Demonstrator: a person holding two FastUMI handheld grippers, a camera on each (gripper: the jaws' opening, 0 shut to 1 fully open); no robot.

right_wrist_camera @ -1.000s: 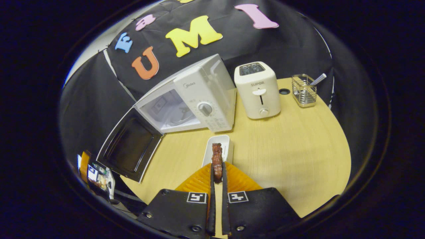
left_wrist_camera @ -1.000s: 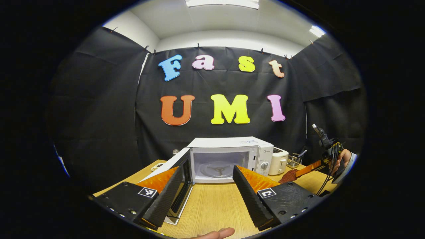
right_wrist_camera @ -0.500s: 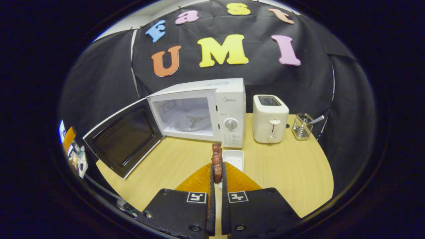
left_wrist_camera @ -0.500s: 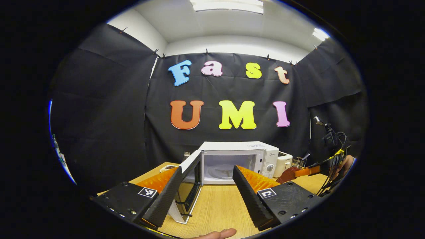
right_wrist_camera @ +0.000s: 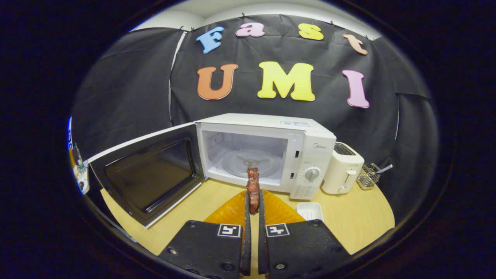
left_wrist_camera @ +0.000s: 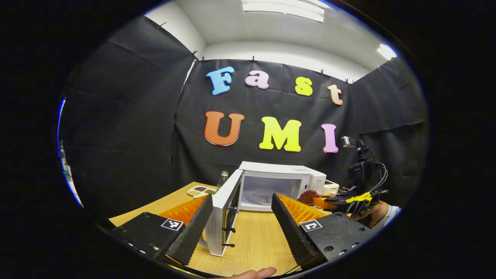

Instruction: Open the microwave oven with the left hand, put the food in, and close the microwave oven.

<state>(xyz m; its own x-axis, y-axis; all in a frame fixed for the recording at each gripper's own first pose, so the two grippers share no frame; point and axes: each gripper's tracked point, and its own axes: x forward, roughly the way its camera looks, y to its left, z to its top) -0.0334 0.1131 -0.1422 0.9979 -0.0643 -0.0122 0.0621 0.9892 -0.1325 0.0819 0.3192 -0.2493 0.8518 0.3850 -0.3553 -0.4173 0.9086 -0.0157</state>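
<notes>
Microwave (right_wrist_camera: pixel 314 143) – white, dark door panel; food (right_wrist_camera: pixel 253 190) – reddish-brown; toaster (right_wrist_camera: pixel 343 174) – cream; surface (right_wrist_camera: pixel 348 221) – pale wood grain.

From my right gripper view, the microwave (right_wrist_camera: pixel 267 155) cavity stands unobstructed at 12 o'clock; I see bare turntable (right_wrist_camera: pixel 251 162) inside. The door (right_wrist_camera: pixel 149 174) swings wide to 9 o'clock, walling that side. The toaster (right_wrist_camera: pixel 343 173) and wire holder (right_wrist_camera: pixel 367 176) sit close together at 2 o'clock. A small white tray (right_wrist_camera: pixel 310 211) lies on the table (right_wrist_camera: pixel 356 217) at 4 o'clock. In my left gripper view, the door (left_wrist_camera: pixel 226 217) edge stands at 6 o'clock between the spread fingers.
</notes>
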